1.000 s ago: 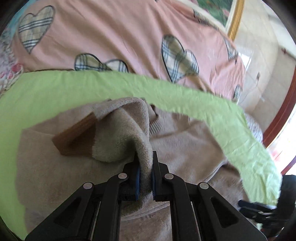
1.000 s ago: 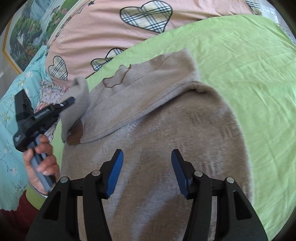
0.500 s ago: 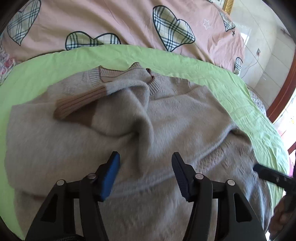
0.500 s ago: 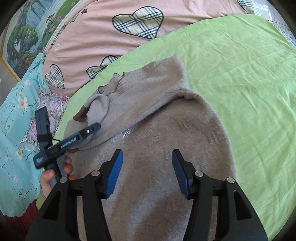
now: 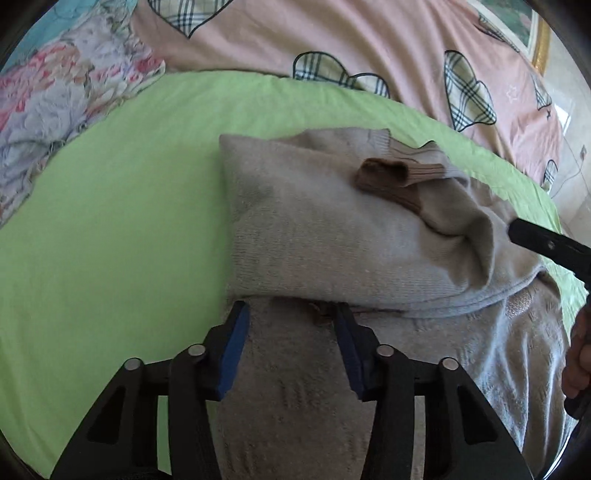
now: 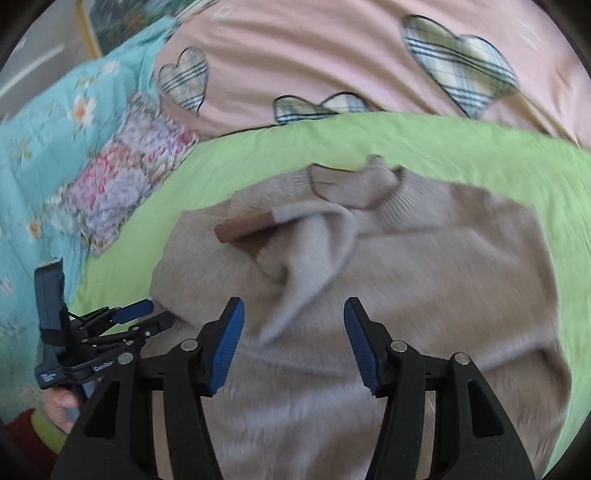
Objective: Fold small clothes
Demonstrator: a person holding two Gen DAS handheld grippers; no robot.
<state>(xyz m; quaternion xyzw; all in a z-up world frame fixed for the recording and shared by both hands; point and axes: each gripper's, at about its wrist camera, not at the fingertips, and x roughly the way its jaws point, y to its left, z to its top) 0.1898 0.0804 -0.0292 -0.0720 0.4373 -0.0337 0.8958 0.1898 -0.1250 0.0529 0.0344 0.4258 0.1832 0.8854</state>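
Observation:
A small beige knit sweater (image 5: pixel 332 229) lies on the green sheet (image 5: pixel 110 221), one sleeve folded across its chest with the brown cuff (image 5: pixel 384 175) on top. It also shows in the right wrist view (image 6: pixel 424 266), cuff (image 6: pixel 243 227) pointing left. My left gripper (image 5: pixel 291 314) is open and empty, low over the sweater's lower left side edge; it also appears in the right wrist view (image 6: pixel 147 314). My right gripper (image 6: pixel 291 306) is open and empty over the sweater's lower body; one of its fingers (image 5: pixel 546 243) enters the left wrist view from the right.
A pink duvet with plaid hearts (image 6: pixel 332 55) lies behind the sheet. A floral pillow (image 6: pixel 122 177) and a turquoise flowered cover (image 6: pixel 44 140) lie to the left. A framed picture (image 5: pixel 532 33) hangs on the wall at the far right.
My left gripper let go of the sleeve, which now lies folded across the chest, opened, and moved to the sweater's left edge. My right gripper stayed open and swung towards the sweater's middle.

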